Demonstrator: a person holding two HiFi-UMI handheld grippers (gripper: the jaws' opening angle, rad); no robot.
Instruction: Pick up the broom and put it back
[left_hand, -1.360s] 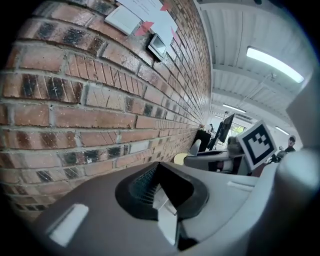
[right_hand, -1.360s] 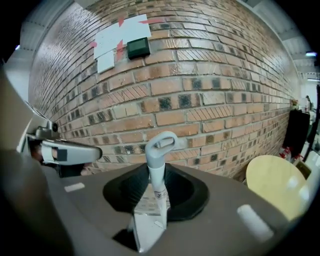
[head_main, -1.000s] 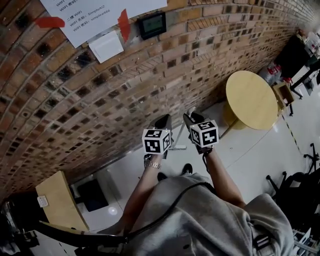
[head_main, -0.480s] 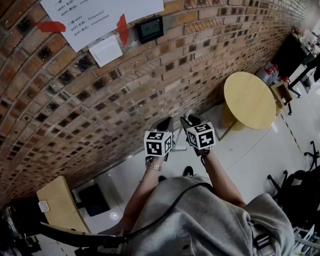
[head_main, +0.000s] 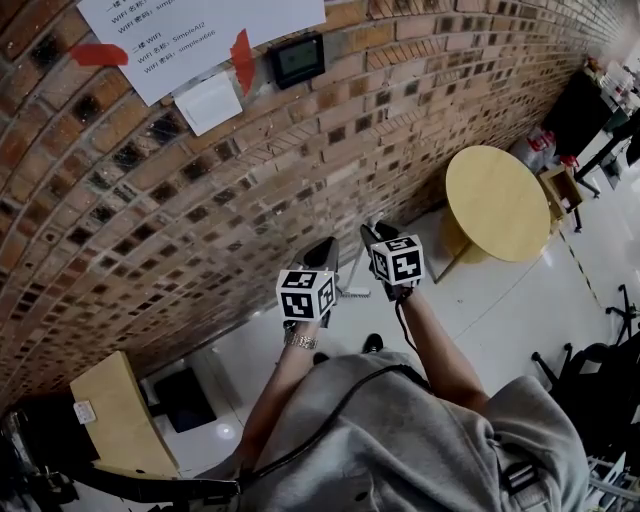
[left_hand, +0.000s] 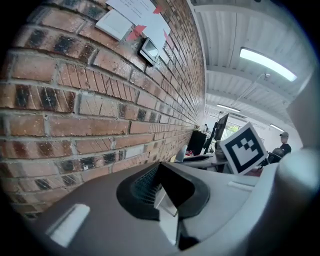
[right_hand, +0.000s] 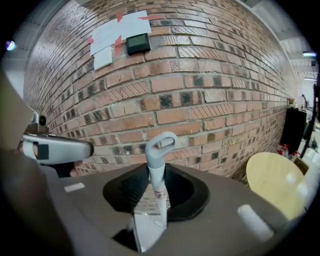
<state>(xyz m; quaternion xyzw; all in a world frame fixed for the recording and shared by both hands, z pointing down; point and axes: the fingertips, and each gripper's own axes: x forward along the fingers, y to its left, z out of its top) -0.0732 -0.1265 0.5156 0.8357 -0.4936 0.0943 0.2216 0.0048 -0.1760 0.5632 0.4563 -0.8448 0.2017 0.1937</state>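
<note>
My right gripper (head_main: 373, 234) is shut on the broom's white handle (right_hand: 157, 186), just below its grey loop end (right_hand: 160, 145), close to the brick wall (head_main: 200, 190). In the head view the thin handle (head_main: 353, 270) runs down between the two grippers towards the floor by the wall's foot. The broom's head is too small to make out. My left gripper (head_main: 324, 247) hangs just left of the right one, jaws together with nothing between them. It shows as a grey closed nose (right_hand: 60, 148) in the right gripper view. In its own view the left gripper (left_hand: 161, 167) points along the wall.
A round yellow table (head_main: 500, 200) stands to the right against the wall. A small wooden stand (head_main: 120, 405) and a black box (head_main: 185, 392) sit at the lower left. Taped papers (head_main: 190, 35) and a black wall device (head_main: 298, 58) hang above. White floor tiles (head_main: 500, 300) lie to my right.
The right gripper has shifted slightly left and nearer the wall with the broom handle in it. The left gripper has hardly moved.
</note>
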